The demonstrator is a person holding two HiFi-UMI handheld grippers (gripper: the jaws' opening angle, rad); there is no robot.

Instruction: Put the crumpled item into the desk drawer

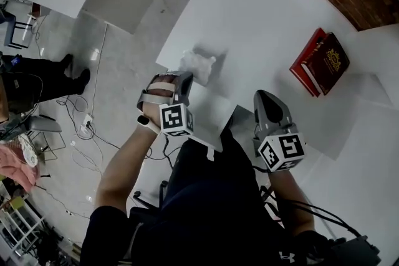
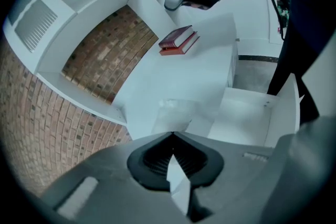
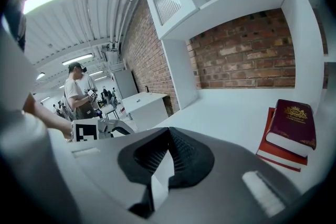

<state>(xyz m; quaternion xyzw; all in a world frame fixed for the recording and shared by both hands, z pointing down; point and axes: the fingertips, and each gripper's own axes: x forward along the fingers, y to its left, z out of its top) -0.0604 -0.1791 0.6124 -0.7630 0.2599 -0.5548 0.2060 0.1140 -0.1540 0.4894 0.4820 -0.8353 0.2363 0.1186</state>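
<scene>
Left gripper [image 2: 172, 135]: jaws together, tips right at the near edge of the crumpled item [image 2: 176, 113]. The item is pale and semi-clear. It lies on the desk [image 1: 262, 28] near the front edge, at about 1 o'clock from this gripper in the head view.

Right gripper [image 3: 168, 131]: jaws together on nothing. It hangs over the desk front at 3 o'clock from the left one, well apart from the item.

The drawer [image 2: 247, 113] stands open, bare inside as far as we see. From the left gripper's own view it sits at about 2 o'clock, just past the item.

Two books [image 1: 321, 62] are stacked far off at 2 o'clock from the right gripper, clear of the path.

We judge the step in hand to be the pick:
- Check the hold by lifting a little first; a light thing like this may slip from a shallow pinch.
- If it comes up, carry it low and sideways over the drawer's rim, and let go well inside.
- Leave the right gripper where it is.

Hard to make out:
- We cannot tell whether a fold is actually caught between the pads or just touches the tips, because the jaw bodies cover the contact.
- We cannot tell what the item is made of.
- The drawer's front and depth are cut off.
</scene>
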